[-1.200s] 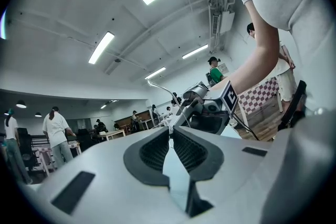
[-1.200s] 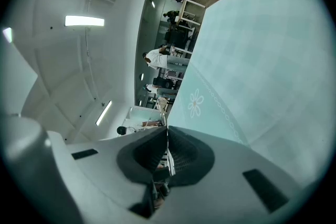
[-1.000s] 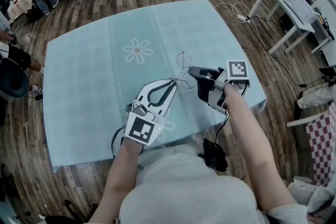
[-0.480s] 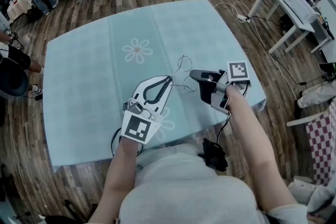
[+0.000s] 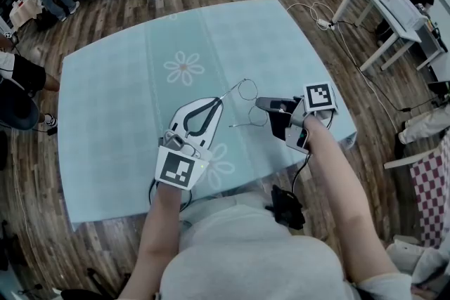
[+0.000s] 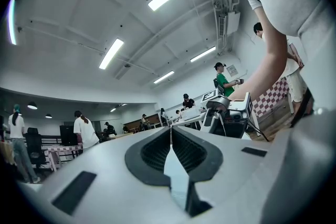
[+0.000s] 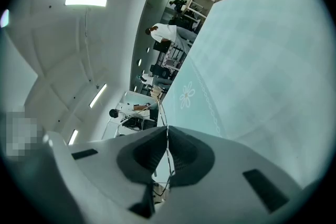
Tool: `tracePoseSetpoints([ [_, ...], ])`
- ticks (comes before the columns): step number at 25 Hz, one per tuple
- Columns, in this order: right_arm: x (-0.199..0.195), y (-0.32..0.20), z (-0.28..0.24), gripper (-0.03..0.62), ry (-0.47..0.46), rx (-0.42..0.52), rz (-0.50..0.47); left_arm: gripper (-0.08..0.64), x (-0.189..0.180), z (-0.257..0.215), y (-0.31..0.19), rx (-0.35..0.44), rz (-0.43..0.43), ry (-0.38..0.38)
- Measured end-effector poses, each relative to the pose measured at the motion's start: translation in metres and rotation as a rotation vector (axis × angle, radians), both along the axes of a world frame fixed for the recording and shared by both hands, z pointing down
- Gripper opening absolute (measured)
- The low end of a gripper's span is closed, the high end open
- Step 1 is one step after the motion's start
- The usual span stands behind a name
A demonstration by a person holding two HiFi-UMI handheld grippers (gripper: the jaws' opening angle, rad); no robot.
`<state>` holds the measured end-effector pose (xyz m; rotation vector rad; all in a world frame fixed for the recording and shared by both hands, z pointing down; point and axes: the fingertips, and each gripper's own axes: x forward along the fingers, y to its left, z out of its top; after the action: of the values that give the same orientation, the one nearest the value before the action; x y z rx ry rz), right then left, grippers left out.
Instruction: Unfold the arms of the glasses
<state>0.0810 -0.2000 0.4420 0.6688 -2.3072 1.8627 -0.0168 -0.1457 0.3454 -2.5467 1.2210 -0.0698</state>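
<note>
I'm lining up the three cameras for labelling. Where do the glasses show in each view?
Head view: glasses just right of centre, above the teal tablecloth.
Left gripper view: no wire can be made out.
Right gripper view: their thin wire low centre, nipped between the jaws and running up past them.
Shared landmark: flower print, in the head and right gripper views only.
</note>
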Motion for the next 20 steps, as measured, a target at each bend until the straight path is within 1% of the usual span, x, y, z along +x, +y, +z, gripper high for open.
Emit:
tracePoseSetpoints([
  [11,0.003,0.006,0.006,0.014,0.091,0.075,-0.086,0.021,-0.016,0.002,-0.005,-0.023,-0.037,0.036],
  [14,0.003,0.007,0.007,0.014,0.117,0.105,-0.103,0.021,-0.021,0.005,-0.007,-0.042,-0.048,0.051],
  [20,0.007,0.011,0.012,0.015,0.207,0.15,-0.127,0.023,-0.025,0.015,-0.007,-0.085,-0.053,0.092],
])
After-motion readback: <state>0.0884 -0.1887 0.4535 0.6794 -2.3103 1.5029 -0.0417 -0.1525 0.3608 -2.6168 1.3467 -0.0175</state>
